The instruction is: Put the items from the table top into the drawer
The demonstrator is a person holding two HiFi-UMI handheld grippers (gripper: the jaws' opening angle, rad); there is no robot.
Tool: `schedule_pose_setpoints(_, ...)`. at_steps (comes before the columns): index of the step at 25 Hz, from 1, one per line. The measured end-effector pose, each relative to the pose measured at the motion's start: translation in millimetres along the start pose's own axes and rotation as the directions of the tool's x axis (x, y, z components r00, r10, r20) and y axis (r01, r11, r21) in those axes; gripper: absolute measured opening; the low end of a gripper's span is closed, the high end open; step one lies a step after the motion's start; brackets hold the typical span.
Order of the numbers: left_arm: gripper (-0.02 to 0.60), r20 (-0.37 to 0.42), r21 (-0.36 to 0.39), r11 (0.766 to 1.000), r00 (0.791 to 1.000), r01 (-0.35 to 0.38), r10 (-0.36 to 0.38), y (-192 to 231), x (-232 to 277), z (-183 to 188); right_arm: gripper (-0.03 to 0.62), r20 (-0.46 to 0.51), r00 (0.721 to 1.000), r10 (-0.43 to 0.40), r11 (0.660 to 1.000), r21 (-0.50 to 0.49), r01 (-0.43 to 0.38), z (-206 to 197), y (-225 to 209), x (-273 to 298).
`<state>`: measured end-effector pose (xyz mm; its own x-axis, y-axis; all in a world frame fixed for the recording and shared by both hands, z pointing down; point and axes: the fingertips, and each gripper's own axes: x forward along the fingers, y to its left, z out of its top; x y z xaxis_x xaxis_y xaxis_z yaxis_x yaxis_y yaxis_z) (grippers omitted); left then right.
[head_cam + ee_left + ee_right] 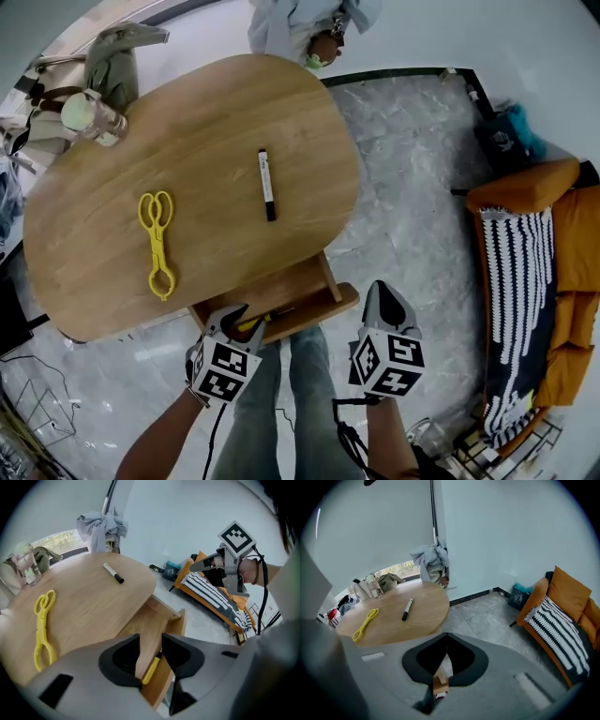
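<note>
An open wooden drawer juts from under the oval table. A yellow item with a dark end lies in the drawer near its front wall. My left gripper hangs right over it, jaws open, pads off the item. Yellow plastic tongs and a black marker lie on the tabletop. My right gripper is to the right of the drawer, over the floor, shut and empty.
A clear jar and bags stand at the table's far left. Another person stands beyond the far edge. An orange sofa with a striped blanket is at the right. My legs are just below the drawer front.
</note>
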<state>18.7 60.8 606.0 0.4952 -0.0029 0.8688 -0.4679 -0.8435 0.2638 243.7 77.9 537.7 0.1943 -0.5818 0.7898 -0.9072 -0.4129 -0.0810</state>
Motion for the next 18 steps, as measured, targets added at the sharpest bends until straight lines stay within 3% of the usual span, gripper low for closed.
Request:
schedule_pose_setpoints(6, 0.146, 0.068, -0.111, 0.991, 0.995, -0.070, 0.078, 35.1, -18.4, 4.4, 0.005, -0.007, 0.999, 0.043, 0.998, -0.054, -0.044, 10.2, 27.6, 12.5)
schedule_pose_setpoints(11, 0.146, 0.095, -0.231, 0.964, 0.983, -0.133, 0.159, 65.0, -36.2, 6.1, 0.005, -0.010, 0.996, 0.088, 0.991, -0.098, -0.089, 19.8, 56.5, 22.8)
schedule_pose_setpoints(15, 0.146, 0.116, -0.346, 0.917, 0.961, -0.198, 0.252, 92.1, -54.0, 6.2, 0.005, -0.019, 0.993, 0.120, 0.984, -0.131, -0.122, 25.3, 78.6, 28.5)
schedule_pose_setpoints(18, 0.146, 0.118, -0.451, 0.858, 0.936, -0.248, 0.333, 118.2, -65.1, 2.1, 0.005, -0.027, 0.990, 0.141, 0.977, -0.156, -0.144, 28.9, 92.9, 33.0)
